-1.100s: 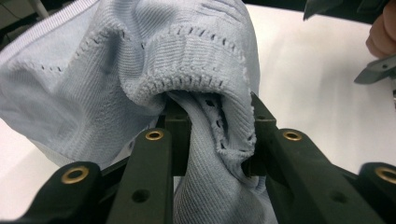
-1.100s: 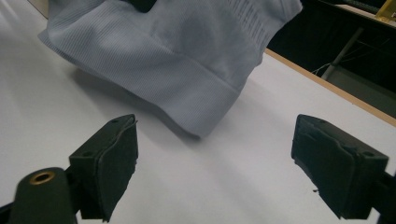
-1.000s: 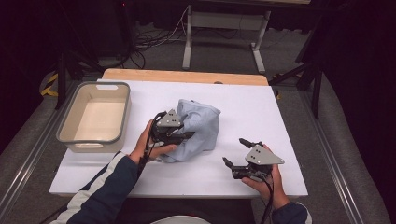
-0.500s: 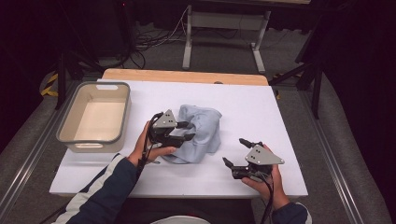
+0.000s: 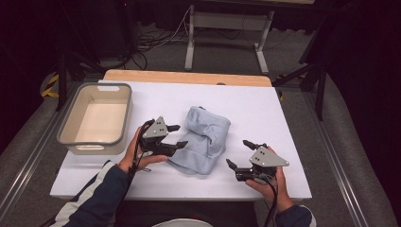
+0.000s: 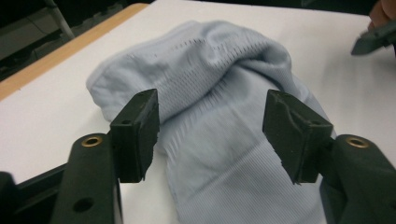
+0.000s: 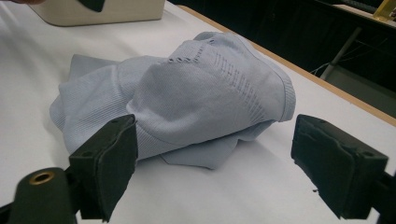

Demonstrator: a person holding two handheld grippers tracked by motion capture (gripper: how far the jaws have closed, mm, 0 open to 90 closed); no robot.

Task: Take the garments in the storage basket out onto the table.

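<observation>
A crumpled light-blue knitted cloth [image 5: 204, 138] lies in a heap in the middle of the white table [image 5: 265, 109]. My left gripper [image 5: 178, 135] sits at the cloth's left edge and its jaws have just been opening. In the left gripper view the cloth [image 6: 219, 93] lies between and beyond the spread pads [image 6: 140, 130], which do not press on it. My right gripper [image 5: 238, 152] rests open near the table's front edge, a little right of the cloth. In its own view the cloth [image 7: 196, 93] lies ahead of the wide-apart jaws.
A beige plastic basket [image 5: 108, 86] with nothing in it stands at the table's left, also seen as the basket [image 7: 107, 11] behind the cloth. A wooden strip [image 5: 189, 77] runs along the far edge. Dark floor, cables and a metal stand lie beyond.
The left gripper's jaws have spread and let go of the cloth, and the hand has drawn back a little to the left. The cloth has slumped lower. The right gripper has stayed still.
</observation>
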